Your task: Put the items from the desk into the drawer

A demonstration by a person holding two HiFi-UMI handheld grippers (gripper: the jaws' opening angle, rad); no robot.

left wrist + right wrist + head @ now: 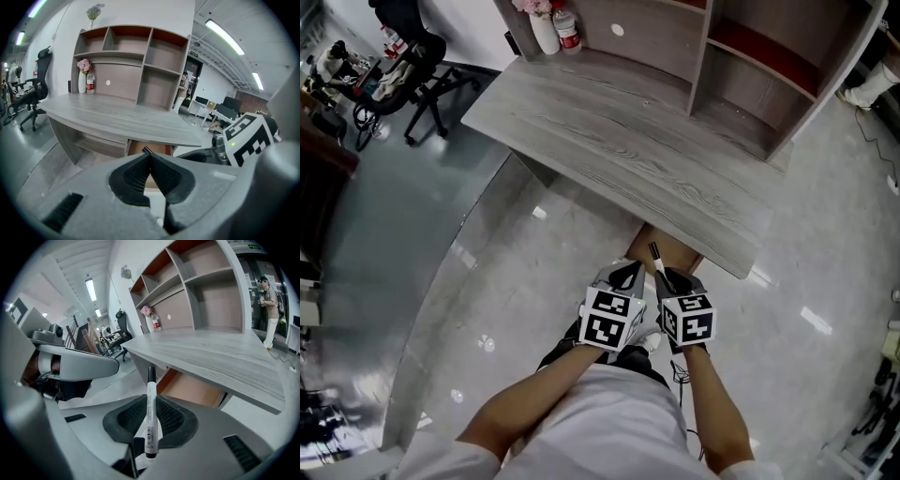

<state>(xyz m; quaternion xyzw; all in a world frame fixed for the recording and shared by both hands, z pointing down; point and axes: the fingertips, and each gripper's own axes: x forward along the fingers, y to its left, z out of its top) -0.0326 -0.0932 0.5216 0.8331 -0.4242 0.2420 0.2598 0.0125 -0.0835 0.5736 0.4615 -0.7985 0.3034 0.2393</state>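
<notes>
We hold a marker at the open drawer.
The fingers (173, 420) of our right gripper (151, 399) pinch a white marker (149, 416), its black end pointing forward toward the drawer (194, 389), which stands open under the table (211, 350). The fingers (136, 176) of our left gripper (150, 159), just beside the right one, are pressed together with nothing between them. At the back of the table stand a shelf unit (136, 61), a vase of pink flowers (82, 86) and a bottle (90, 85).
</notes>
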